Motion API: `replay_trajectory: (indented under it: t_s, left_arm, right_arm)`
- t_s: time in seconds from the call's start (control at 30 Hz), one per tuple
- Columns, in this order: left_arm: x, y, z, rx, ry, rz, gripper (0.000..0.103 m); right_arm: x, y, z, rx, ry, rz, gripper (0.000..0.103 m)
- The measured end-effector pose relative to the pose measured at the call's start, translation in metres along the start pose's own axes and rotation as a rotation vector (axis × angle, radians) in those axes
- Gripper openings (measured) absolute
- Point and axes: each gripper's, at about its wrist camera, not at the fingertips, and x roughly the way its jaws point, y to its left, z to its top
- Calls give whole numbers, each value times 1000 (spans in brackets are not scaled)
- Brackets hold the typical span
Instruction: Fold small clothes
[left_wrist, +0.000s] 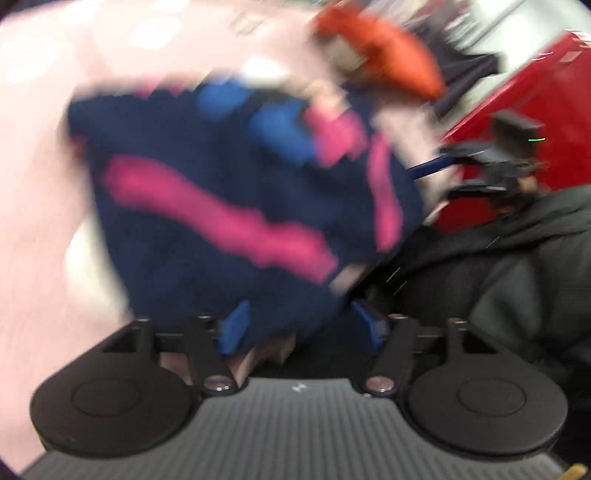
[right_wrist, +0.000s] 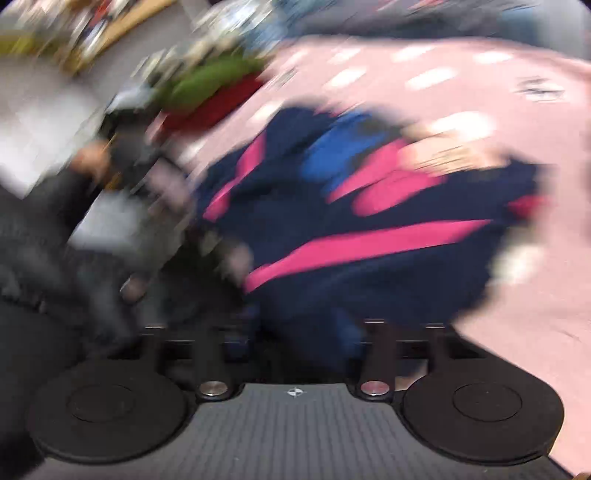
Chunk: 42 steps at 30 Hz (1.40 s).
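Navy garment (left_wrist: 236, 221) with pink stripes lies on the pink spotted cover (right_wrist: 517, 350), just ahead of both grippers, left (left_wrist: 303, 328) and right (right_wrist: 295, 332), jaws spread, gripping nothing.

Blurred navy-and-pink garment (right_wrist: 369, 236) lies on pink dotted cloth (right_wrist: 480, 74).

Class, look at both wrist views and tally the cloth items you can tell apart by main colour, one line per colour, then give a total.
Navy with pink stripes: 1, the garment lying on the bed cover
Pale pink with white spots: 1, the bed cover
Orange: 1, the cloth at the far edge
Green: 1, the cloth
Red: 1, the cloth under the green one
Total: 5
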Motion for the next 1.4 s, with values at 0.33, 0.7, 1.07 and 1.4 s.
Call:
replay_trajectory:
  t_s: [0.33, 0.7, 1.07, 1.4]
  left_arm:
    - [57, -20, 65, -52, -142, 146, 103]
    - [2, 51, 16, -369, -220, 319, 103]
    - [-82, 78, -20, -548, -378, 446, 103]
    - [-21, 86, -36, -574, -291, 157, 103]
  right_arm:
    - [-13, -67, -15, 389, -76, -126, 92]
    - [16, -63, 25, 554, -293, -53, 26]
    - [184, 86, 166, 252, -31, 241, 54]
    - [95, 24, 92, 300, -212, -13, 103]
